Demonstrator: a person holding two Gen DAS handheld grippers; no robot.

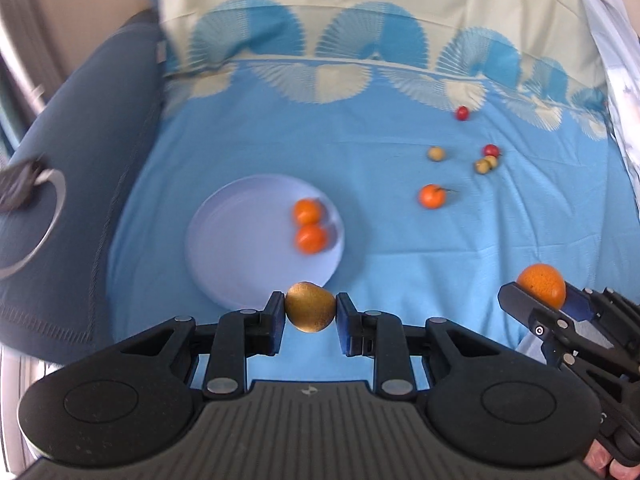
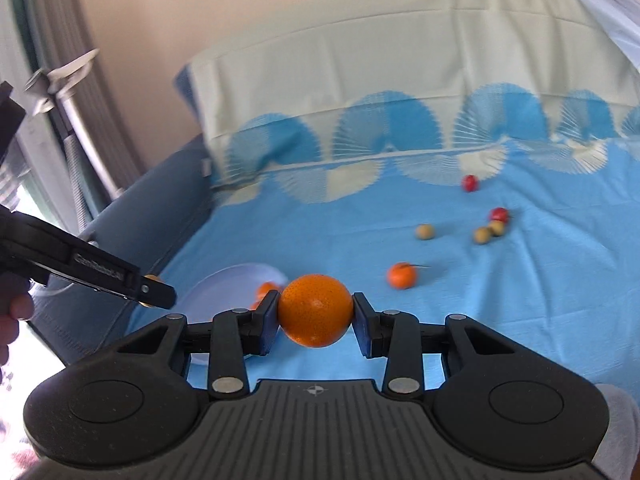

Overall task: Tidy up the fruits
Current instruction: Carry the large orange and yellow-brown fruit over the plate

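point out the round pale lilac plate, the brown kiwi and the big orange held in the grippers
round pale lilac plate [image 1: 236, 240], left wrist view, bare centre
brown kiwi [image 1: 310, 307], left wrist view, middle of its skin
big orange [image 2: 315, 310], right wrist view, front face

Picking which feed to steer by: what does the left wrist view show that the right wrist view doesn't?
Only the left wrist view: the brown fruit clamped in the left gripper, and the whole plate with two oranges on it. Only the right wrist view: the large orange head-on in the right gripper, with the plate mostly hidden. Both: the loose stemmed orange, the red and yellowish small fruits on the blue cloth.
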